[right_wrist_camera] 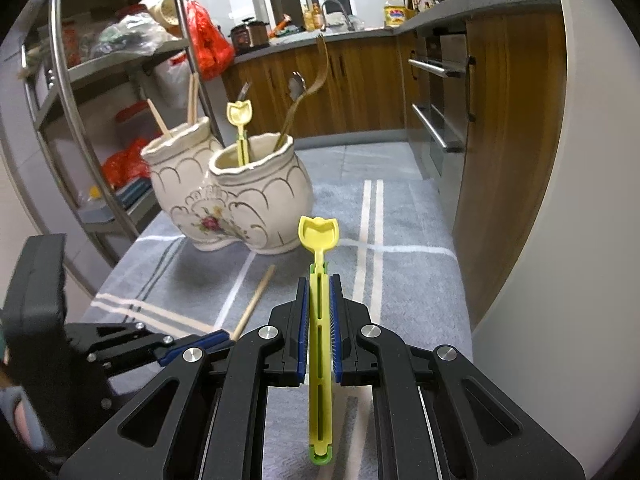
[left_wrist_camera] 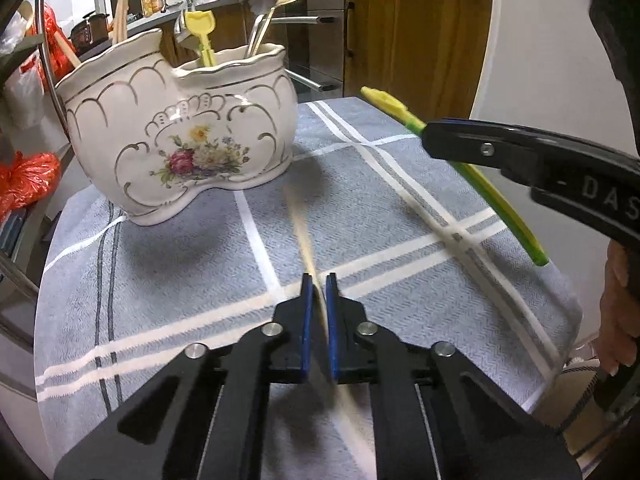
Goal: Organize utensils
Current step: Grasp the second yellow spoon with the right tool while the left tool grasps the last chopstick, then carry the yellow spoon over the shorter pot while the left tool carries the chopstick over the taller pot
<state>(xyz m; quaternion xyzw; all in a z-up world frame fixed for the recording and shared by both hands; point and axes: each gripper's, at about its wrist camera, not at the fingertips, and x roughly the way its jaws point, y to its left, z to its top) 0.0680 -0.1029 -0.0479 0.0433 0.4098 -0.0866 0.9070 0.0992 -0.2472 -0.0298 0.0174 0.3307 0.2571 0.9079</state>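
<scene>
Left gripper (left_wrist_camera: 319, 280) is clamped on a wooden chopstick (right_wrist_camera: 256, 298) lying on the checked cloth (left_wrist_camera: 180, 272). A yellow scoop (right_wrist_camera: 320, 320) is pinched by the right gripper (right_wrist_camera: 319, 280), near the ceramic holder (right_wrist_camera: 256, 196).

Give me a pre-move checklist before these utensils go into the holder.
1. Right tongs shut on yellow spoon: ok.
2. Left tongs shut on chopstick: ok; it blurs in the left wrist view.
3. Holder upright on the towel: ok.
4. Room in the right compartment, which already has a yellow spoon and a fork: ok.
5. Chopstick's far end off the towel: cannot tell.
</scene>
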